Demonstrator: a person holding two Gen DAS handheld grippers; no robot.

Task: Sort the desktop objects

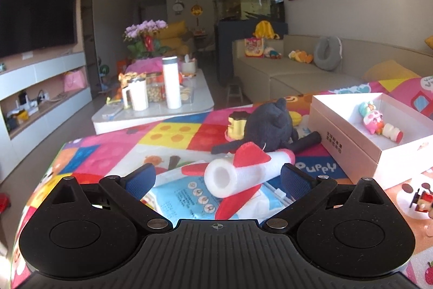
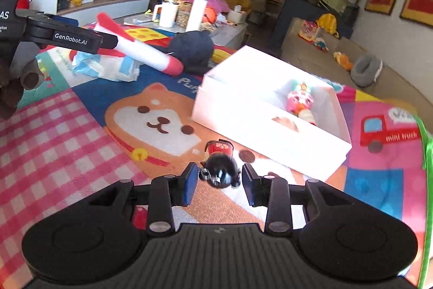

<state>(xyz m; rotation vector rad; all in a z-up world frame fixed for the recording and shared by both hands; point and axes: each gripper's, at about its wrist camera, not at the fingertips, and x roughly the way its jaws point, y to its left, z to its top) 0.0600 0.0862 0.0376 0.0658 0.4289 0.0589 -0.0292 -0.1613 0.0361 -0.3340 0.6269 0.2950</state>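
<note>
Left gripper (image 1: pixel 217 178) spread wide around the rocket (image 1: pixel 245 169), pads clear, toy resting on a wipes pack (image 1: pixel 186 194). Right gripper (image 2: pixel 219 184) parted around a figurine (image 2: pixel 220 167) on the mat (image 2: pixel 67 126), not clamped. Both apparently positioned for transfer to the box (image 2: pixel 270 123) nearby.

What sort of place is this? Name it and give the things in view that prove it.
Most likely a home living room. A large wall-mounted television faces a beige sofa strewn with soft toys, a low white coffee table stands between them, and the work surface is a cartoon-print play mat.
</note>
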